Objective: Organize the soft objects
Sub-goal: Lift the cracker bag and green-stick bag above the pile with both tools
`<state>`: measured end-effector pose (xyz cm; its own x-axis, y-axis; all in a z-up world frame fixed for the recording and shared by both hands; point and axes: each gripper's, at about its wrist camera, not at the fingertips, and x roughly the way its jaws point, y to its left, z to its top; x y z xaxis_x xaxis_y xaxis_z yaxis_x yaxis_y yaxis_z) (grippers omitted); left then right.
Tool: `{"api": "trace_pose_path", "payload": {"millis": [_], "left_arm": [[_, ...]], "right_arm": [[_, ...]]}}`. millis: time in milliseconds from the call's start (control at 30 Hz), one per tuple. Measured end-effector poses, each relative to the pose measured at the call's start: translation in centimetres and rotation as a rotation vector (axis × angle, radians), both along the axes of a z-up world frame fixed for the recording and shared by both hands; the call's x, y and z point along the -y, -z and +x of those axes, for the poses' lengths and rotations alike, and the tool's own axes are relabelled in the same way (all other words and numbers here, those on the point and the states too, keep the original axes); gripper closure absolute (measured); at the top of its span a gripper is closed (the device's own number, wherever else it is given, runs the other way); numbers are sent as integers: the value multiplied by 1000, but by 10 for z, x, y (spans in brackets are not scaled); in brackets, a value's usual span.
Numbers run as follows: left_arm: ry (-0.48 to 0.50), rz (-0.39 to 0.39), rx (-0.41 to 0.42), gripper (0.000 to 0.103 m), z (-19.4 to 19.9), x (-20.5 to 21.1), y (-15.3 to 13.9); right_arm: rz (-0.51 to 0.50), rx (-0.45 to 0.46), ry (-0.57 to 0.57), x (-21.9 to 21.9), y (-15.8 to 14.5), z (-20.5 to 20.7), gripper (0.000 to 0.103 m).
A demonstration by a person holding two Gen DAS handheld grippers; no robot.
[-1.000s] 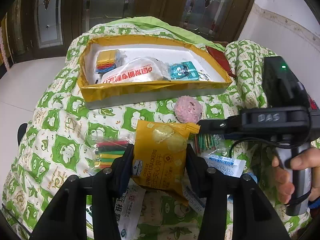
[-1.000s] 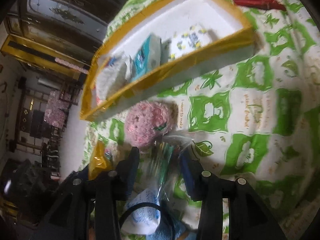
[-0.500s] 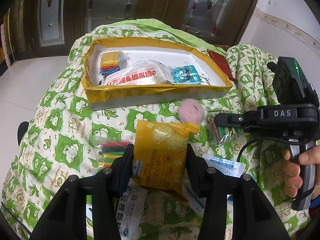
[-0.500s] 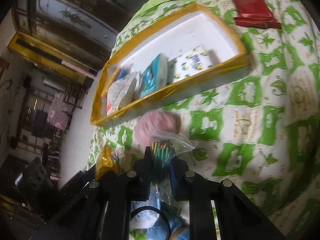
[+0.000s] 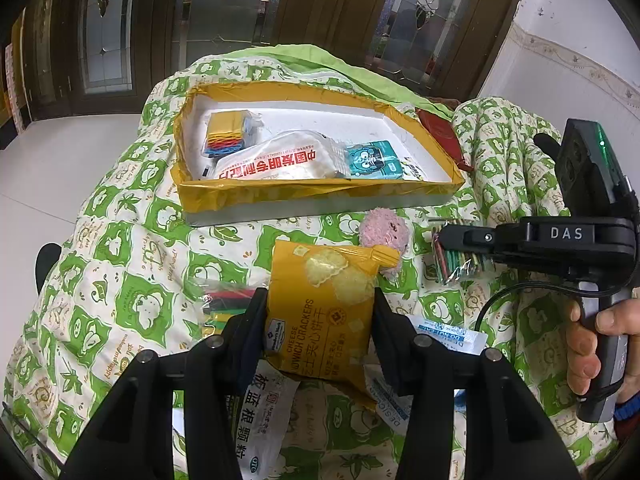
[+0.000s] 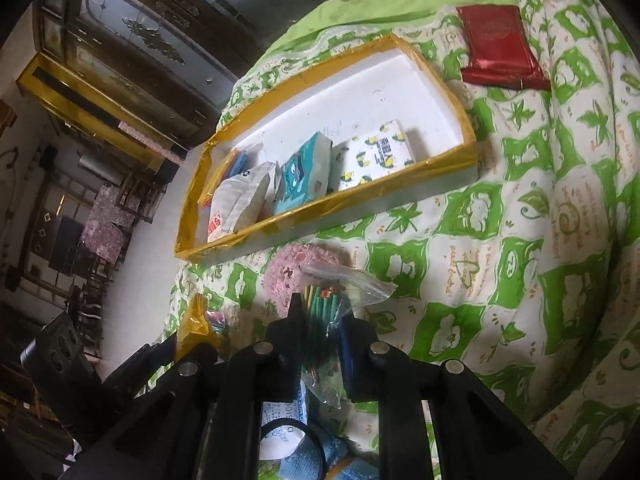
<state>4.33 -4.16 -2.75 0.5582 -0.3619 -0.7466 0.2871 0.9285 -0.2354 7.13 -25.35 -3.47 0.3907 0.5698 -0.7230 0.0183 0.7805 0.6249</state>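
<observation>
My left gripper (image 5: 320, 312) is shut on a yellow cheese cracker packet (image 5: 324, 312), held above the green-patterned quilt. My right gripper (image 6: 322, 320) is shut on a clear bag of coloured sticks (image 6: 328, 312), lifted off the quilt; the bag also shows in the left wrist view (image 5: 456, 260). A pink fluffy ball (image 5: 384, 232) lies on the quilt in front of the yellow-rimmed white box (image 5: 304, 196). The box (image 6: 360, 196) holds a white snack bag (image 5: 280, 160), a teal tissue pack (image 6: 304, 176), a lemon-print pack (image 6: 376, 152) and a coloured stack (image 5: 228, 132).
A second bag of coloured sticks (image 5: 224, 304) lies left of my left fingers. White sachets (image 5: 260, 420) and a blue-labelled packet (image 5: 448, 336) lie below. A red packet (image 6: 496, 48) lies beyond the box's right end. Dark wood-and-glass doors stand behind the bed.
My right gripper closed on the bag of coloured sticks and lifted it up and to the right, away from the pink ball. My left gripper kept hold of the cracker packet.
</observation>
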Motion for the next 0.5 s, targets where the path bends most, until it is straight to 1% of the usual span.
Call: {"api": "trace_pose_path", "payload": {"millis": [233,500], "left_arm": [[-1,2,1,55,0,0,0],[-6,-1,2,55,0,-1,0]], "right_arm": [[-6,27,-2,-1,-7,0,87],[0,38,0,4,-12,-2,87]]}}
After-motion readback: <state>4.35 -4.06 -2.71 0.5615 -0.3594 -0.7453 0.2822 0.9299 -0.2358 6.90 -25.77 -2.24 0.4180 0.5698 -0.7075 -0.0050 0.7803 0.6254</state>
